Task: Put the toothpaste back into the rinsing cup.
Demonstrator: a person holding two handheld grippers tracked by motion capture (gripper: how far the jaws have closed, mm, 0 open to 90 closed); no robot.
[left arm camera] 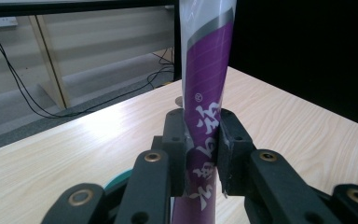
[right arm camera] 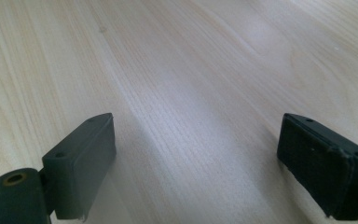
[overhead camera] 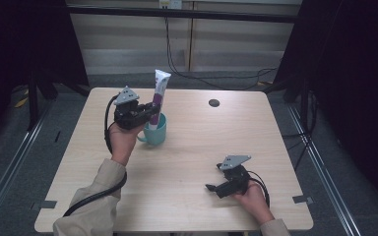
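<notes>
Left hand-held gripper [overhead camera: 153, 109] grasping a purple-and-white plastic toothpaste tube [overhead camera: 160, 88], pads clamped on its printed purple body (the gripper's own view shows both jaws pressed against the lettering). The tube stands nearly upright with its lower end inside a teal ceramic mug [overhead camera: 155, 131], which sits on the pale wooden bench [overhead camera: 187, 162] at about 10 o'clock from the bench centre. Right hand-held gripper [overhead camera: 210, 188], released with jaws wide apart, rests at about 5 o'clock. Step in hand, as judged: standing the tube in the mug. The next move calls for unclamping the jaws without tipping the mug.
</notes>
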